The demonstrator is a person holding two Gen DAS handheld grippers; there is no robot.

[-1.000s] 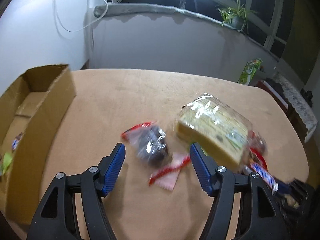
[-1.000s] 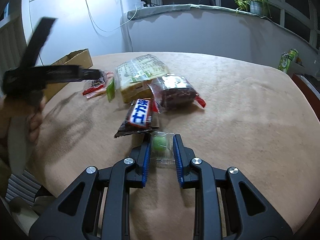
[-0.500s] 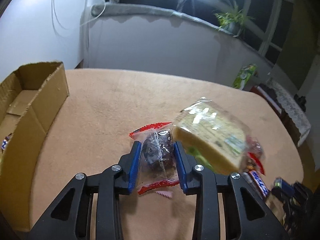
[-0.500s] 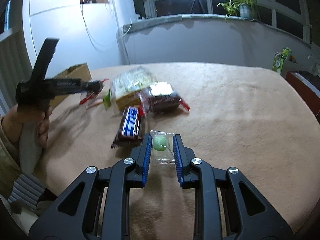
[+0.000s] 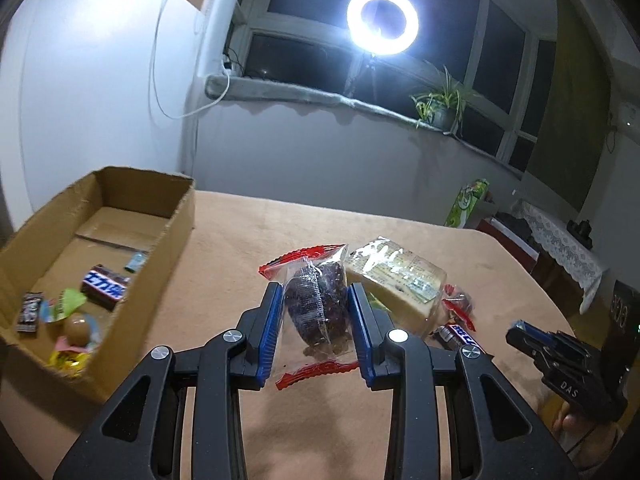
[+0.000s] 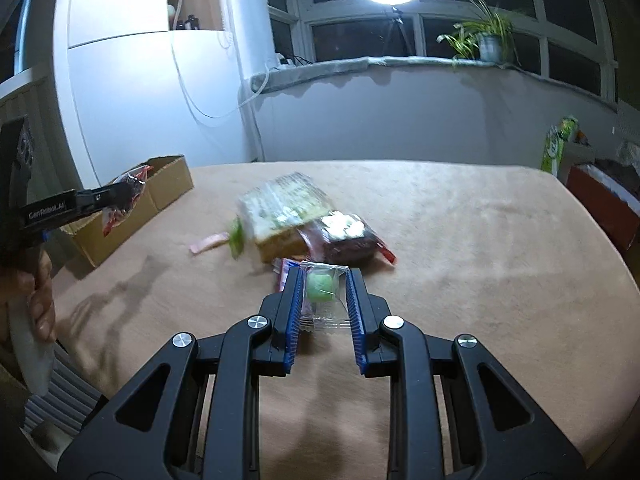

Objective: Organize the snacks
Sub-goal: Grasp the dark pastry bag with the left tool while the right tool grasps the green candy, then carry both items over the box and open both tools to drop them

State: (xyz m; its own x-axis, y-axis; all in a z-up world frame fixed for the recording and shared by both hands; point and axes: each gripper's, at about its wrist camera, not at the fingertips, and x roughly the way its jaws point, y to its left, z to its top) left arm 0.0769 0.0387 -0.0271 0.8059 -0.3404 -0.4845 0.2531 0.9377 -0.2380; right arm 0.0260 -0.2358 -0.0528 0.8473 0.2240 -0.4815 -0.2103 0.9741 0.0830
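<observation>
My left gripper [image 5: 316, 304] is shut on a clear, red-edged packet of dark dried fruit [image 5: 318, 308], held above the table. An open cardboard box [image 5: 168, 236] with several snacks inside stands to its left. My right gripper [image 6: 323, 286] is shut on a clear wrapper with a green candy [image 6: 320, 286], lifted off the table. Beyond it lie a wrapped sandwich [image 6: 284, 212], another dark fruit packet [image 6: 348, 238] and a partly hidden chocolate bar [image 6: 285, 270]. In the right wrist view the left gripper [image 6: 128, 192] hangs near the box [image 6: 160, 188].
The tan table [image 6: 460, 240] is open on its right half. A pink wrapper [image 6: 208, 243] and a green one [image 6: 237, 240] lie left of the sandwich. A person's hand [image 6: 40, 300] holds the left gripper's handle. A green carton [image 5: 466, 204] stands past the table's far edge.
My left gripper closed on the dried fruit packet, lifted it and swung left toward the box. My right gripper rose slightly with the green candy off the table.
</observation>
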